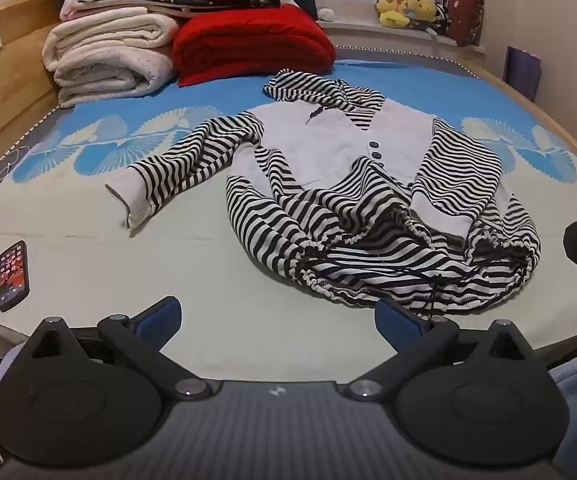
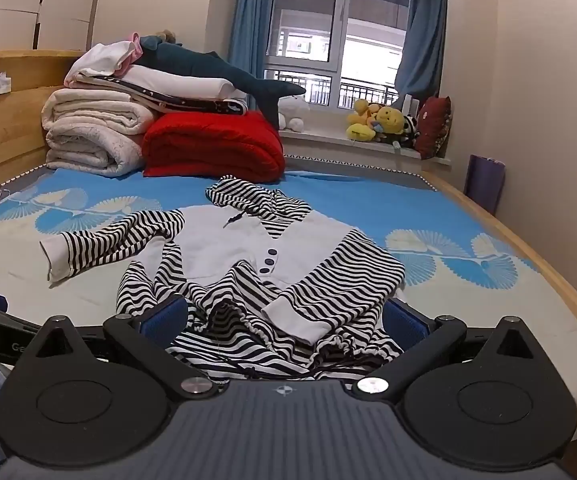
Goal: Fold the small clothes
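Observation:
A small black-and-white striped hooded top with a white front and dark buttons lies spread on the bed, hood away from me; it also shows in the right wrist view. Its left sleeve stretches out to the left. Its right sleeve is folded over the body. The striped hem lies bunched nearest me. My left gripper is open and empty, just short of the hem's left side. My right gripper is open, its jaws standing either side of the bunched hem and sleeve cuff.
A phone lies on the bed at the left. Folded white blankets and a red quilt are stacked at the bed's head. Stuffed toys sit on the window ledge. A wooden bed edge runs along the right.

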{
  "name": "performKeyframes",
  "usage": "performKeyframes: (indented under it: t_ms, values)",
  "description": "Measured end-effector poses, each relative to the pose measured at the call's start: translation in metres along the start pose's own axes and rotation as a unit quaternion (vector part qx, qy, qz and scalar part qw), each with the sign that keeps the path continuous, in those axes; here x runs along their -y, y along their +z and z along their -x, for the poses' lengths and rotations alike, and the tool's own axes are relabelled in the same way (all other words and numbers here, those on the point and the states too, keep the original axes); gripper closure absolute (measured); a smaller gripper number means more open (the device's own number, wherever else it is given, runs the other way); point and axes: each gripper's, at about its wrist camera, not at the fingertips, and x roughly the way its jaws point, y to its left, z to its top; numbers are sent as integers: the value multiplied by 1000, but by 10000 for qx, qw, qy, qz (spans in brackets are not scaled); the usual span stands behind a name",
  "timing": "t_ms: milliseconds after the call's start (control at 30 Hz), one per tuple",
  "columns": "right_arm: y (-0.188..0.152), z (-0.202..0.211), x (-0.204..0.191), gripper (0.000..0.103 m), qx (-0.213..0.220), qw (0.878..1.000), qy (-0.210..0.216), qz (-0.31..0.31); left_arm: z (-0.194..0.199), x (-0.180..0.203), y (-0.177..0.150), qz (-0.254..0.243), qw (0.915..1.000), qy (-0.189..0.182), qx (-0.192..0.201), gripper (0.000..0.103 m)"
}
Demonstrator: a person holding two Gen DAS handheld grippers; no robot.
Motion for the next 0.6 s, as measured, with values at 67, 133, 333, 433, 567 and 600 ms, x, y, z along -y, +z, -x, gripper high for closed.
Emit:
performKeyframes:
  t_ms: [67,133,333,433,567,600]
  values:
    - [0,-3,-2,1,-16,10000,-11,12,-1,0,1,11,10000,-10,4,0]
    - [-1,-4,-1,1,-14,10000,-8,7,-3,0,1,8,10000,-20,1,0]
    - [-1,-2,2,1,6,10000,-8,8,6,-2,0,-22,9999,-64,81,0]
    - [-1,-2,2,1,13,10000,-17,12,6,-1,1,-28,9999,-70,89,0]
    - [-1,-3,1,1,2,10000,-26,15,6,0,1,-62,9999,-82,86,0]
    - [-2,-3,1,1,4,10000,-25,17,6,1,1,-57,9999,-81,87,0]
